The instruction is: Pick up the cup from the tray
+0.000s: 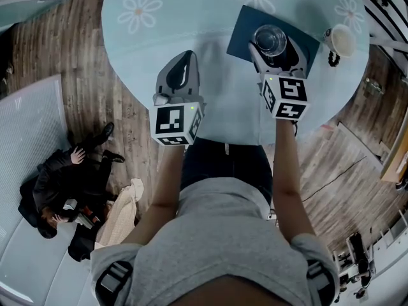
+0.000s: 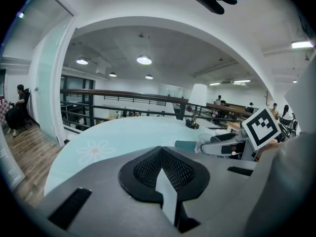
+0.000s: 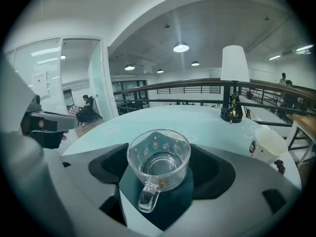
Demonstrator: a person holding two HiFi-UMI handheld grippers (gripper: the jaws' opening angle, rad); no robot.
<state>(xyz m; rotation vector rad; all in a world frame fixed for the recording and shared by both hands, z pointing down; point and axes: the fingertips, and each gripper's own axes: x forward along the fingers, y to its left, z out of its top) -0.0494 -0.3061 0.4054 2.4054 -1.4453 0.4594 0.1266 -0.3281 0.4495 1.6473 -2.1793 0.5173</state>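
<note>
1. The left gripper (image 2: 163, 172) hangs over the near part of the pale blue table (image 1: 210, 18). Its jaws are pressed together with nothing between them. I'd leave it parked there, well away from the work.

2. The dark tray (image 1: 245, 24) lies further right on the table, and the glass cup (image 3: 159, 159) stands upright on it.

3. The right gripper (image 3: 159, 174) has its jaws spread apart, one on each side of the cup. The pads sit just beside the glass wall, though I see no sign of a firm squeeze. The cup's handle (image 3: 147, 199) points back along the gap between the jaws.

4. To do this step well, I'd close evenly on the round body below the rim. The handle should stay centred in the gap so neither jaw catches it. Glass is slick, so I'd pinch firmly before lifting straight up, keeping the cup level.

5. A paper cup (image 3: 266, 147) stands off to the right, clear of the tray. I'd avoid swinging that way on the lift.
</note>
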